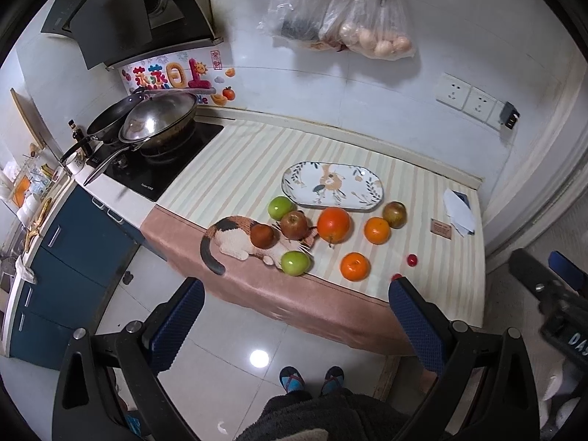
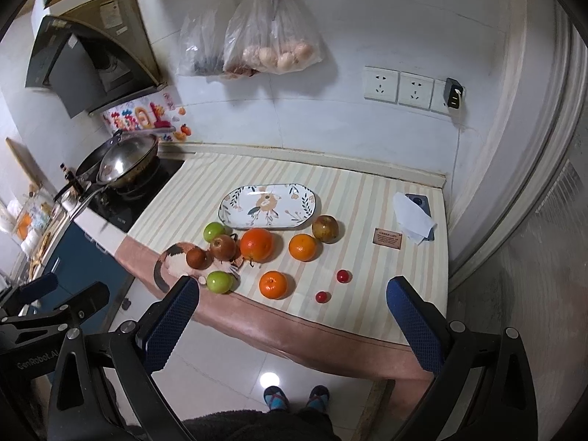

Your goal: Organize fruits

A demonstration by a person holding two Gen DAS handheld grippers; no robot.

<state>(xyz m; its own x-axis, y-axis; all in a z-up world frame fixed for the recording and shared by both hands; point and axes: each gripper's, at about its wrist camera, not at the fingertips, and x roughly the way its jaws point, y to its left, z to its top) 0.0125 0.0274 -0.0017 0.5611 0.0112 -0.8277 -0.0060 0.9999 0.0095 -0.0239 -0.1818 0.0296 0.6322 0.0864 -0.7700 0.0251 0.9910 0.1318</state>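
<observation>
Several fruits lie on a striped cloth in front of an empty oval floral plate. A large orange sits at the middle, with two smaller oranges, two green apples, reddish-brown apples and two small red fruits. My left gripper is open and empty, held above the table's front edge. My right gripper is open and empty too, also above the front edge.
A stove with stacked pans stands at the left. A phone under white paper and a small card lie at the right. Bags hang on the wall. The person's feet are on the floor below.
</observation>
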